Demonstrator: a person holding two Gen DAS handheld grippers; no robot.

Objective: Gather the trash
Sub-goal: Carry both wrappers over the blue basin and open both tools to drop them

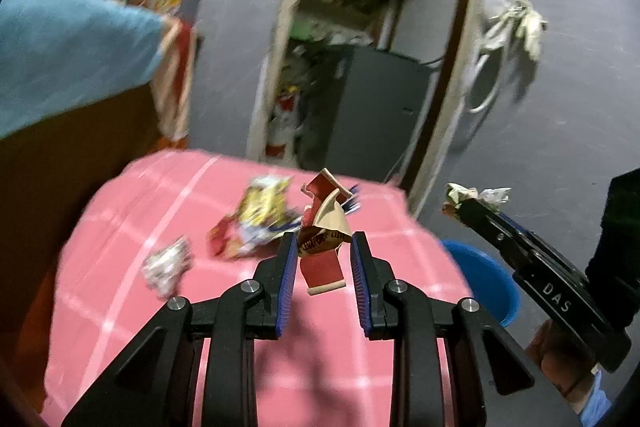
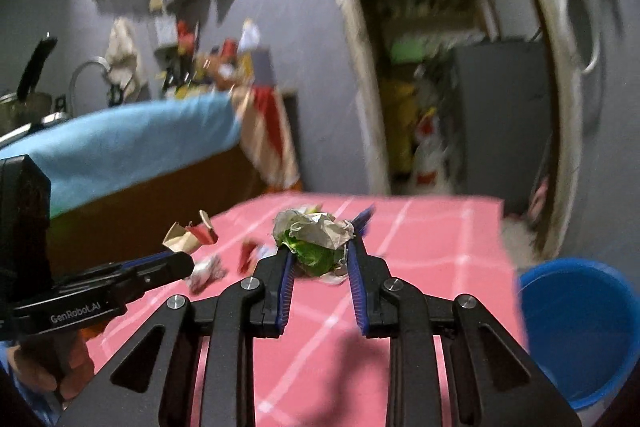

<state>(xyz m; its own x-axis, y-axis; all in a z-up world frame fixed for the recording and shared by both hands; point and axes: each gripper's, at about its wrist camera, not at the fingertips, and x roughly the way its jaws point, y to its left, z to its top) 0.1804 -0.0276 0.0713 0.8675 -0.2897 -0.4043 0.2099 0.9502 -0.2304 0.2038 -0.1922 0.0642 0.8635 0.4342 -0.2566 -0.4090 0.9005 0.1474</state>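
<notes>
We see the left gripper (image 1: 324, 243) clenched on a torn red-and-tan cardboard scrap (image 1: 325, 227), held above the pink checked tablecloth (image 1: 120, 227). The right gripper (image 2: 322, 251) grasps a crumpled white-and-green paper wad (image 2: 316, 239) over the far part of the same cloth. A yellow snack wrapper (image 1: 264, 207) and a crumpled silvery wrapper (image 1: 168, 265) lie to the left; a blue plastic bucket (image 2: 580, 327) stands right, beside the table.

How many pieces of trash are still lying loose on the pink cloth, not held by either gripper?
2: a yellow snack wrapper near the cloth's middle, and a crumpled silvery wrapper to its left, nearer the camera. Blur may hide smaller scraps.
</notes>
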